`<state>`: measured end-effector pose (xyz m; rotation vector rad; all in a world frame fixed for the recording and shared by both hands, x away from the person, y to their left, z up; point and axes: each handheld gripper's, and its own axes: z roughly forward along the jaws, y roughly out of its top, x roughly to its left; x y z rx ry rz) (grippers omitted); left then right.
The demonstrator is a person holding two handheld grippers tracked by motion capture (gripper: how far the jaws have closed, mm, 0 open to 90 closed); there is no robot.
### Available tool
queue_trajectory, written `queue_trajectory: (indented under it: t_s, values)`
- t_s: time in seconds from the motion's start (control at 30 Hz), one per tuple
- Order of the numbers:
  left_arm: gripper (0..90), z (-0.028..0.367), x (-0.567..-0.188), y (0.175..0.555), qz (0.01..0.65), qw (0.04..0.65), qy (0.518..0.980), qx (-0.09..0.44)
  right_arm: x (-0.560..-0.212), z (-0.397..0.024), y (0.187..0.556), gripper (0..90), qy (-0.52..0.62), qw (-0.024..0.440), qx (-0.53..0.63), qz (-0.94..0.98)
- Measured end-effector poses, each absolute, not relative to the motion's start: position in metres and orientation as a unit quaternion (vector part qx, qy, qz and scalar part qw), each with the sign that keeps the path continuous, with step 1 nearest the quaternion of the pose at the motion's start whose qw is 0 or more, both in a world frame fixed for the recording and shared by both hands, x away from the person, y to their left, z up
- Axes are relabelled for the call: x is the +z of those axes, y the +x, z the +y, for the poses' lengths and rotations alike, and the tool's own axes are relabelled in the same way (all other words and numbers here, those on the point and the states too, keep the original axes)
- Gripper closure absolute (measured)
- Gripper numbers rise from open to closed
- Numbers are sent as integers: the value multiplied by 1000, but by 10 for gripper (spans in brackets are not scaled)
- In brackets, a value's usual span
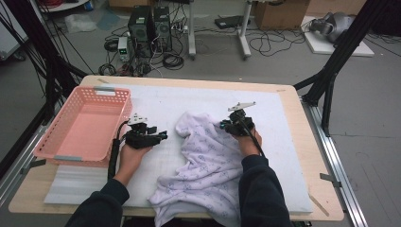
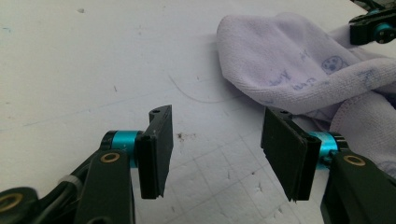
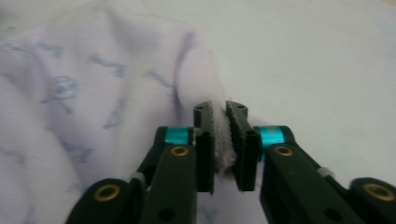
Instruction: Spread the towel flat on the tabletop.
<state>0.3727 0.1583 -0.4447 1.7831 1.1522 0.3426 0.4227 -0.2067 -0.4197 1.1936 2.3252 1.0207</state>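
Observation:
A pale lilac cloth (image 1: 208,165) with a small blue print lies crumpled on the white foam mat (image 1: 179,101), running from the table's middle down to the near edge. My right gripper (image 3: 219,140) is shut on a fold of that cloth (image 3: 93,98) at its far right edge, the fabric pinched between the black pads. In the high view this right gripper (image 1: 227,125) sits on the cloth's upper right. My left gripper (image 2: 217,149) stands open over bare mat, nothing between its pads, with the cloth (image 2: 299,70) just ahead to its right. The left gripper (image 1: 158,137) lies left of the cloth.
A pink plastic basket (image 1: 85,124) stands empty at the table's left edge, close beside my left hand. The wooden table (image 1: 312,156) shows bare board at the right. Black frame posts rise at both far corners.

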Motion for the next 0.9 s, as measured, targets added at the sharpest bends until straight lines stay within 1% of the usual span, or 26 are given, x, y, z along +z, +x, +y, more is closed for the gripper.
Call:
queue_trajectory:
  t_s: [0.13, 0.3, 0.4, 0.47, 0.5, 0.6, 0.63, 0.67, 0.7, 0.8, 0.9]
  values:
    - [441, 157, -446, 372, 468, 464, 738, 143, -415, -229, 421, 833, 447, 187, 360, 798]
    - [442, 155, -447, 372, 467, 467, 737, 144, -411, -260, 416, 837, 484, 218, 337, 778]
    - [445, 154, -448, 373, 467, 467, 737, 144, -410, -282, 410, 839, 518, 265, 293, 759]
    - [449, 152, -448, 373, 467, 473, 733, 145, -412, -298, 405, 833, 546, 281, 277, 739]
    - [455, 151, -447, 374, 464, 476, 733, 145, -414, -306, 403, 813, 559, 279, 277, 730]
    - [491, 144, -443, 377, 455, 486, 732, 145, -415, -318, 397, 677, 578, 260, 298, 714]
    - [502, 140, -441, 380, 454, 488, 733, 140, -414, -318, 392, 665, 571, 268, 311, 711]
    - [518, 137, -439, 382, 450, 491, 734, 137, -412, -317, 388, 634, 565, 271, 319, 711]
    - [542, 132, -438, 385, 447, 495, 733, 135, -411, -316, 384, 621, 561, 273, 324, 711]
    - [627, 117, -435, 393, 433, 477, 751, 141, -409, -314, 370, 613, 541, 278, 339, 718]
    - [651, 100, -437, 403, 431, 475, 756, 130, -410, -314, 356, 602, 524, 275, 350, 726]
